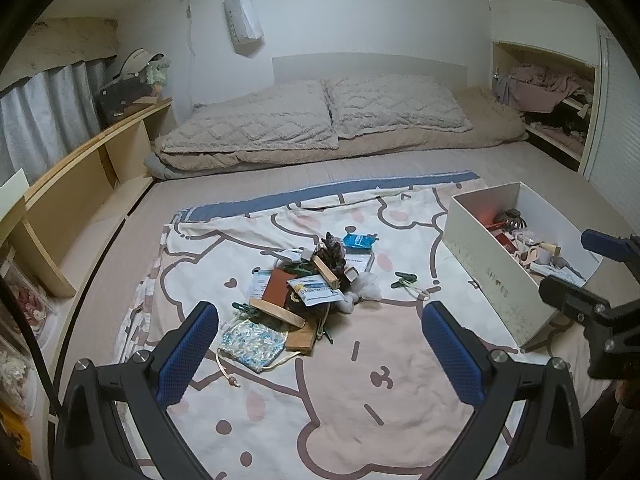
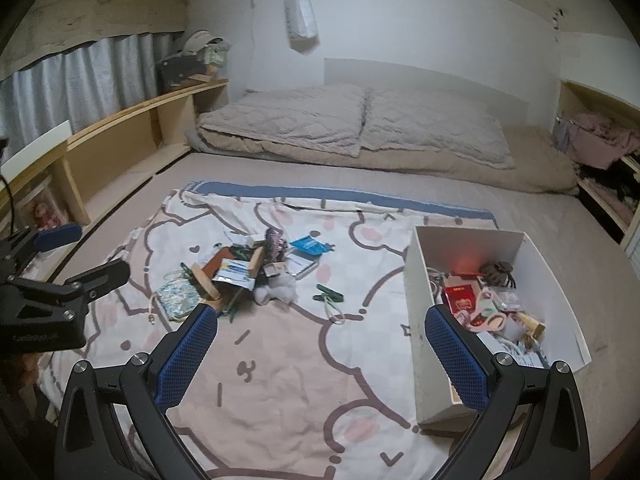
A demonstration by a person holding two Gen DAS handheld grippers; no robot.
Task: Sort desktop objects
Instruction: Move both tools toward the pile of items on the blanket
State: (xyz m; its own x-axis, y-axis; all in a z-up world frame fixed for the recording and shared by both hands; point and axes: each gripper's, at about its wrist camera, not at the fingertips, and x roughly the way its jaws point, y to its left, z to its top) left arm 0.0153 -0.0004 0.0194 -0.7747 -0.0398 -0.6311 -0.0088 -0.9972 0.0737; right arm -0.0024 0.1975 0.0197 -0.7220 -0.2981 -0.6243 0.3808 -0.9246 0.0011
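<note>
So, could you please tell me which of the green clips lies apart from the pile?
The green clip lying alone on the blanket, between the pile and the white box. The other green clips sit tucked into the pile itself.

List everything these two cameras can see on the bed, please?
Blanket: one, pink and cream cartoon print, spread on bed.
Clutter pile: one heap, mixed colours, blanket centre.
Floral pouch: one, pale blue, pile's near edge.
Green clip: one, between pile and box.
White box: one, part filled, right of pile.
Pillows: two, beige, at the headboard.
Left gripper: blue pads, open, empty.
Right gripper: blue pads, open, empty.
</note>
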